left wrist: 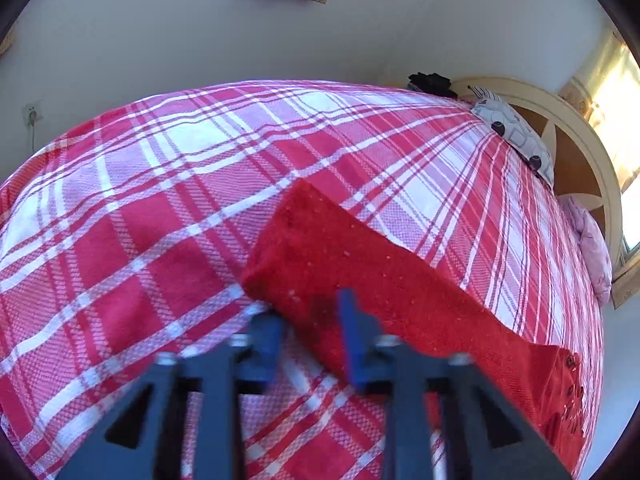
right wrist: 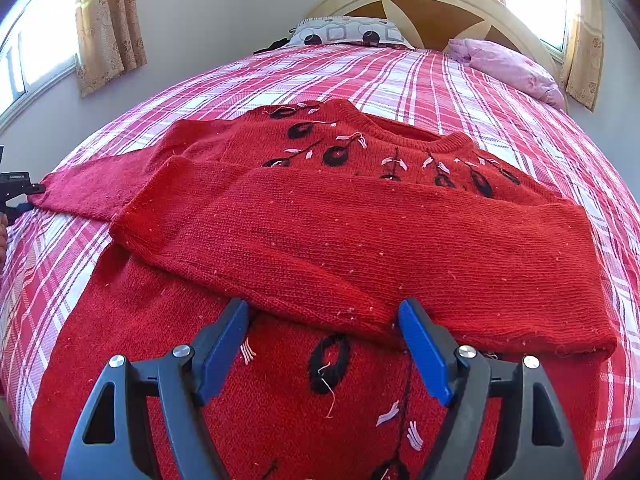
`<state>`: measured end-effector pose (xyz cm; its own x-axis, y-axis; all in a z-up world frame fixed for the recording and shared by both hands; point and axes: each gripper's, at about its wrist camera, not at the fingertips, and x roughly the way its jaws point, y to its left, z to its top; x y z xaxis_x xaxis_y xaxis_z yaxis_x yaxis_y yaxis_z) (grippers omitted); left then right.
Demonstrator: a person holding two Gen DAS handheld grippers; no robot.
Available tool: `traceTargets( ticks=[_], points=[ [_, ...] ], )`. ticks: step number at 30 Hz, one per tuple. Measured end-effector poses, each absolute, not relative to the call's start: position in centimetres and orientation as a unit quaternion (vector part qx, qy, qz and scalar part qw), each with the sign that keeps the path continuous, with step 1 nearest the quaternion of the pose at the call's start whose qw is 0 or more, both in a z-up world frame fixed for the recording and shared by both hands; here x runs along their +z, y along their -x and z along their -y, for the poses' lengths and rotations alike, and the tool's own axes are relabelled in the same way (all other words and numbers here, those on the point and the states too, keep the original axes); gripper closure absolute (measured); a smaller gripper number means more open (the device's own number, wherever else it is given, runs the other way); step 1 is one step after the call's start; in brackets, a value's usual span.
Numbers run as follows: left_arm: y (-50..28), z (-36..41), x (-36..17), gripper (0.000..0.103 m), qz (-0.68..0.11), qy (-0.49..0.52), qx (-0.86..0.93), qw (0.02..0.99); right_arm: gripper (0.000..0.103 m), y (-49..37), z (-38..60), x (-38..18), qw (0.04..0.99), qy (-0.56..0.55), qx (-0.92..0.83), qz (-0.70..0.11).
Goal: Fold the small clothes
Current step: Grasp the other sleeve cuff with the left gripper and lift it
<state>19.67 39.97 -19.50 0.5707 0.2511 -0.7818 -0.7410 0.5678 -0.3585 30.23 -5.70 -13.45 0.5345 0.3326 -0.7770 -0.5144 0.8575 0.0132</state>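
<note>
A red knit sweater (right wrist: 360, 232) with black and white embroidery lies flat on the plaid bed cover (right wrist: 440, 76). One sleeve is folded across its chest. The other sleeve (right wrist: 100, 188) stretches out to the left, where my left gripper (right wrist: 16, 192) meets its cuff. In the left wrist view that sleeve (left wrist: 360, 264) runs diagonally, and my left gripper (left wrist: 308, 308), blurred, is shut on its near edge close to the cuff. My right gripper (right wrist: 324, 320) hangs open over the sweater's lower body, just short of the folded sleeve, with nothing pinched.
The bed cover (left wrist: 140, 220) spreads wide around the sweater. A patterned pillow (right wrist: 344, 34) and a pink pillow (right wrist: 508, 66) lie against the headboard (right wrist: 432, 4). Curtains (right wrist: 108, 28) hang by the windows. A hand (right wrist: 2, 236) shows at the far left edge.
</note>
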Motion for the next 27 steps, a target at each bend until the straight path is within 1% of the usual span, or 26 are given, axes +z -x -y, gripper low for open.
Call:
traceTargets(
  ticks=[4,9,13,15,20,27],
  points=[
    [-19.8,-39.5,-19.3,0.097,-0.335,0.358,0.287,0.823,0.025,-30.2,5.6,-13.5,0.869,0.109,0.244,-0.416],
    [-20.1,-38.2,-17.9,0.098,-0.329,0.335,0.265,0.842,0.025,-30.2,5.7,-13.3,0.87,0.109,0.244,-0.414],
    [-20.1,-37.3,-16.3,0.098,-0.321,0.335,0.246,0.851,0.025,-28.7,7.6,-10.6,0.893,0.063,0.273,-0.354],
    [-20.3,-36.3,-15.2,0.098,-0.317,0.33,0.231,0.859,0.025,-27.8,8.8,-8.8,0.904,0.048,0.274,-0.324],
    [-21.1,-33.5,-12.2,0.099,-0.295,0.326,0.197,0.876,0.025,-26.3,10.9,-6.4,0.906,0.052,0.276,-0.317],
    [-23.2,-26.9,-6.9,0.099,-0.259,0.307,0.131,0.907,0.025,-23.3,15.7,-7.0,0.913,0.046,0.259,-0.311]
  ],
)
